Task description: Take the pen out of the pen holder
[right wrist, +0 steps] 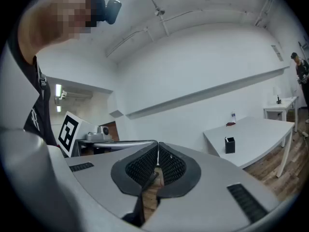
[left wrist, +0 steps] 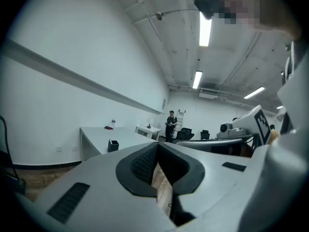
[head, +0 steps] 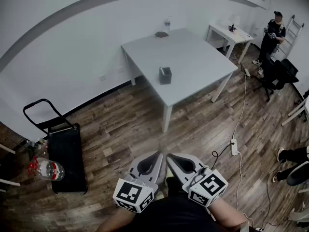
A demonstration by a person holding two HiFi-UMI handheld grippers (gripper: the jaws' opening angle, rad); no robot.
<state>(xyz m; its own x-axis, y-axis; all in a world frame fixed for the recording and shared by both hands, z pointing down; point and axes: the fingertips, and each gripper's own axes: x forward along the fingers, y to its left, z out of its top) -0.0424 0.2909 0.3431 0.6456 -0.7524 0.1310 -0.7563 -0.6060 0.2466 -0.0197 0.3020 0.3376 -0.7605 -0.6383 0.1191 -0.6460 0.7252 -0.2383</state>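
Approach step, nothing grasped yet. Small black square pen holder (head: 165, 75) sits on the pale grey table (head: 203, 57), near its front edge, at 12 o'clock and well apart from both grippers. Left gripper (head: 159, 154) and right gripper (head: 169, 155) are held low by the body, jaws closed together, empty. Pen (right wrist: 225, 139) is only a pale sliver at the holder's rim; I judge its long axis upright, pointing up. Next: walk in, open one gripper, come down from 12 o'clock.
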